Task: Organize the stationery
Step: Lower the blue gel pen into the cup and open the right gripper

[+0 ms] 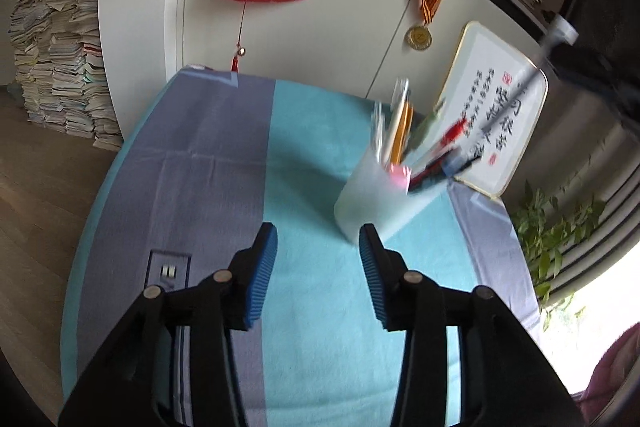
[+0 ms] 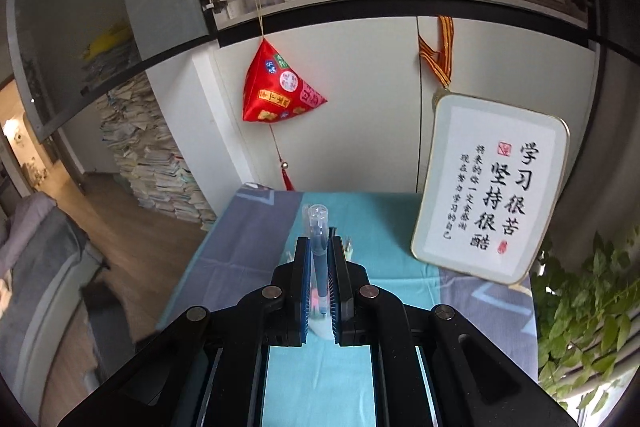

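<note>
Blue and teal cloth covers the table under both of your grippers. Your right gripper has its jaws pressed narrow on a pen, which stands upright between the pads with its clear cap above the fingertips. Below that pen, between the pads, part of the cup shows, with a few pen tips just beside the right finger. Your left gripper holds its jaws wide with nothing between them, above the cloth. The cup sits just ahead of your left gripper's right finger, blurred, with pens fanning out of it. In the left view the held pen hangs above and beyond the cup. Behind the cup, a framed calligraphy sign leans on the white cabinet. Left of the sign hang a medal and a red pouch.
</note>
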A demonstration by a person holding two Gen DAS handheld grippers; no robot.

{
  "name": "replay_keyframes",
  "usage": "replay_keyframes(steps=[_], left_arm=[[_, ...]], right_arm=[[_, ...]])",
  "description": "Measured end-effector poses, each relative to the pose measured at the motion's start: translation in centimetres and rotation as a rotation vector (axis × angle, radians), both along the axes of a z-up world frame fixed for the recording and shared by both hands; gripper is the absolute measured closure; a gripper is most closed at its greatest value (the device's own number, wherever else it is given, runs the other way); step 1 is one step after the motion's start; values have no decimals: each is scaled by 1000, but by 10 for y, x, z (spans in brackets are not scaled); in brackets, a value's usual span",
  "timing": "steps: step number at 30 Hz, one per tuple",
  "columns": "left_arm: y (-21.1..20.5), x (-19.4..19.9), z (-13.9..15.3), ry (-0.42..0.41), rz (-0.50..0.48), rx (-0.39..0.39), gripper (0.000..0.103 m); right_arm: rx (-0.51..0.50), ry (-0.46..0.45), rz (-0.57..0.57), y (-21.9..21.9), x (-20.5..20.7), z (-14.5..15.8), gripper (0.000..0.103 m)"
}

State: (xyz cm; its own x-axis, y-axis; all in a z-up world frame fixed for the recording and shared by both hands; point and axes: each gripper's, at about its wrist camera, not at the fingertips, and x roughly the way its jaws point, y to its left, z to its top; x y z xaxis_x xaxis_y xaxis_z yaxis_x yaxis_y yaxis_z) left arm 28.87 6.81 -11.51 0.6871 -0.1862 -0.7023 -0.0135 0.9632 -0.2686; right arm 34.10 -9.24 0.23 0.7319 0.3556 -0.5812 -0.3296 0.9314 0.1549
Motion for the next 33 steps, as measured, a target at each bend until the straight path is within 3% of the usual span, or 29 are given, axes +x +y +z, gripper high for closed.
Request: replay_keyframes(steps=[7,11,27,33], left_arm=[[3,-9,-7,2,-21,5,62],[2,-10,-6,-10,-33,4,62],[-5,-8,-12,1,-63,5,62],[-6,-9,-13,4,-65,5,62]], right_arm=[[-47,28,-27,16,29,-17,94],[-96,0,-59,20,35,-23,94],[-80,-25,-57,21,40,-19,94],[-114,28,-46,27,48,-44,94]])
